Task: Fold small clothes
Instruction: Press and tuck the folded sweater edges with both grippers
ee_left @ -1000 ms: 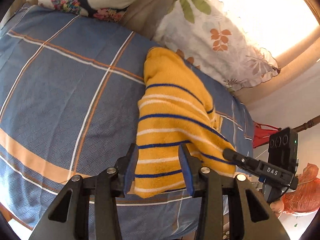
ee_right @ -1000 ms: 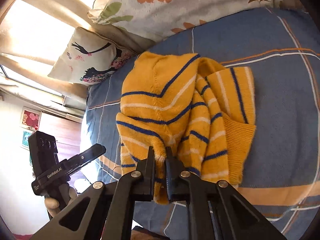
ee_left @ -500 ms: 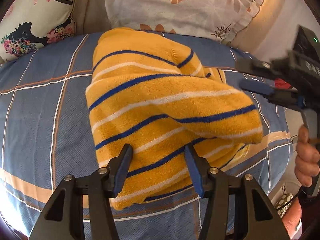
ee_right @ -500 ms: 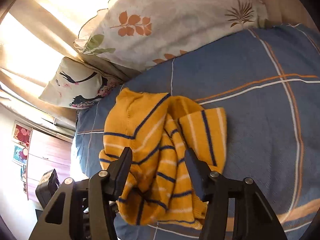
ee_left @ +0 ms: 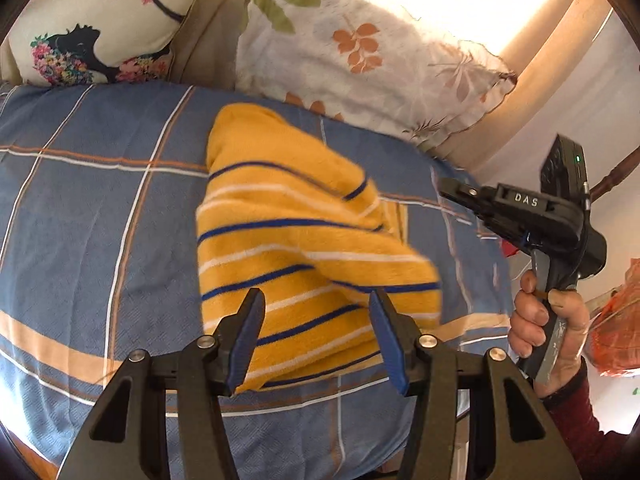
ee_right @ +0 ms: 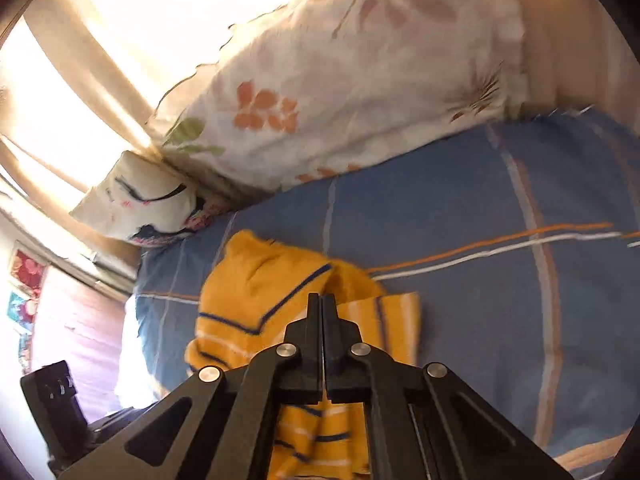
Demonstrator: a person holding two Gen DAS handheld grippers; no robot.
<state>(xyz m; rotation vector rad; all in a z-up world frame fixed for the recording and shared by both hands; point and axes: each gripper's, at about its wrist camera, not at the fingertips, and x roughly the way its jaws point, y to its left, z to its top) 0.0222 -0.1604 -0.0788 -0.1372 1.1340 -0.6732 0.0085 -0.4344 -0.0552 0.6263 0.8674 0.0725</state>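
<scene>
A yellow sweater point(ee_left: 304, 240) with blue and white stripes lies folded in a bundle on the blue checked bed cover point(ee_left: 100, 220). My left gripper point(ee_left: 316, 298) hovers over the sweater's near end, open, its blue pads clear of the cloth. My right gripper point(ee_right: 322, 298) is shut with nothing between its jaws, raised above the sweater point(ee_right: 248, 304). In the left wrist view the right gripper point(ee_left: 446, 190) shows at the right edge of the bed, held by a hand point(ee_left: 548, 320).
A leaf-print pillow point(ee_left: 360, 60) and a pillow with a bird picture point(ee_left: 92, 20) lean at the head of the bed. Bright curtains hang behind them. An orange-red bundle point(ee_left: 616, 320) sits off the bed's right side. Bare cover point(ee_right: 500, 280) stretches right of the sweater.
My right gripper let go of the sweater's edge, opened wide, then shut empty and drew back upward. My left gripper's jaws widened a little and its view swung across the sweater.
</scene>
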